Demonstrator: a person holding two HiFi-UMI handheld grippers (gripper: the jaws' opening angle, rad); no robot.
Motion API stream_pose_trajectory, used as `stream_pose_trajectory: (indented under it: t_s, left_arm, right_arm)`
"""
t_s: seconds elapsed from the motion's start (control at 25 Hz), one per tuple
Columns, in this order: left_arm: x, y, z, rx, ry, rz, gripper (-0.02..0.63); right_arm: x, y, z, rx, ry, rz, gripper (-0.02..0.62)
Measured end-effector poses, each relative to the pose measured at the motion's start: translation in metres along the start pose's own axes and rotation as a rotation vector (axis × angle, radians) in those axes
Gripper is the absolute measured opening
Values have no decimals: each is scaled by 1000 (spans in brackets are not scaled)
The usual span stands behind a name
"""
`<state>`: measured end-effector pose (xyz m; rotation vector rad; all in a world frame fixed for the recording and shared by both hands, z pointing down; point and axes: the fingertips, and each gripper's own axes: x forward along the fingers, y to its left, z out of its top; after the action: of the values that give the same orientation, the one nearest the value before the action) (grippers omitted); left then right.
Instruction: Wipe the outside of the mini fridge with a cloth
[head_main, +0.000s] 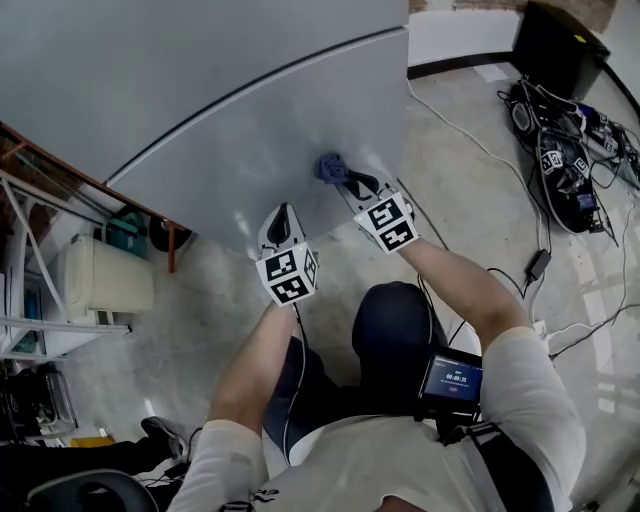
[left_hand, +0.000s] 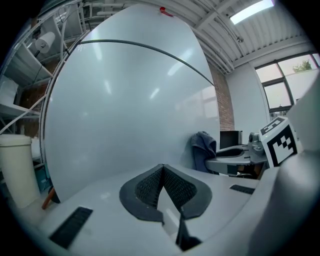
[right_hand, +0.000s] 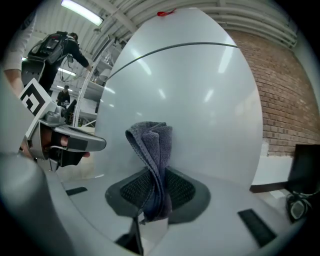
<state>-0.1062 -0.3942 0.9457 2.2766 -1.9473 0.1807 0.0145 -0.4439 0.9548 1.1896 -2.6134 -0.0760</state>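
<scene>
The right tongs (right_hand: 156, 192) are clamped on the cloth (right_hand: 151, 145), whose long axis runs forward from the tongs toward the fridge (right_hand: 200, 95) directly ahead; contact cannot be confirmed. The left tongs (left_hand: 162, 184) are closed on nothing, beside the right, slightly farther back.

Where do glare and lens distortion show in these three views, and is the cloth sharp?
Head view: soft glare patches on the fridge near the cloth; its edges bow. Left gripper view: heavy fisheye domes the fridge, light streaks across it, black corners. Right gripper view: same bulge and streaks; the cloth is sharp in the right tongs.
</scene>
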Motion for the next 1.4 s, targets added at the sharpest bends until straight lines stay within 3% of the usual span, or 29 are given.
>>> stream_pose_trajectory:
  t_s: [0.6,1.4]
  left_arm:
    - [33,-43,-3,-1,16,-73,3]
    - [26,-29,1,-11,1,-48,3]
  right_arm:
    - [-33,-102,-35,108,48,-190,87]
    - [-36,-108,-40,97,97,-188,87]
